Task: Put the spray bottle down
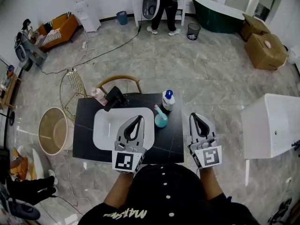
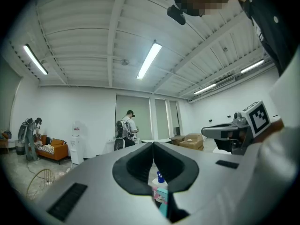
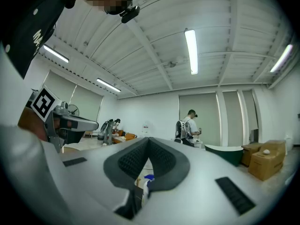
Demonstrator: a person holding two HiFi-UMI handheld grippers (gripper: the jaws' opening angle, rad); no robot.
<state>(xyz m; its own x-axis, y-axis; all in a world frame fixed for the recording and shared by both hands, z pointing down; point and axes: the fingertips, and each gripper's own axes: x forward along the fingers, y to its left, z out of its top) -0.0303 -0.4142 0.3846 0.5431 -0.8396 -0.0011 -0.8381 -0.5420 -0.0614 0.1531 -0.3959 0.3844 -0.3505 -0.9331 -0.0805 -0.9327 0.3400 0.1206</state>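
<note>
Spray bottle [image 1: 161, 119], teal with a pale pink spray head, is observed standing upright on the black table [image 1: 84, 139]. It is positioned just beside the right edge of the white basin [image 1: 105, 125] and is held by neither tool. A white bottle with a blue cap [image 1: 168, 100] is noted upright just behind it, toward the far edge of the table. A black object [image 1: 115, 98] is seen at the far rim of the basin; what it is cannot be determined.

The left gripper [image 1: 138, 118] is held over the near right part of the basin, pointing away from the person. In the left gripper view its jaws are seen pressed together at the tips, with nothing clamped between them. The two bottles are visible only in the background, through the gap below the tips.

The right gripper [image 1: 195, 116] is held off the right edge of the table, apart from the spray bottle. In the right gripper view its jaws are likewise seen fully closed and empty.

A wooden chair [image 1: 119, 80] is recorded behind the table, and a round tub [image 1: 51, 130] on the floor at its left.
</note>
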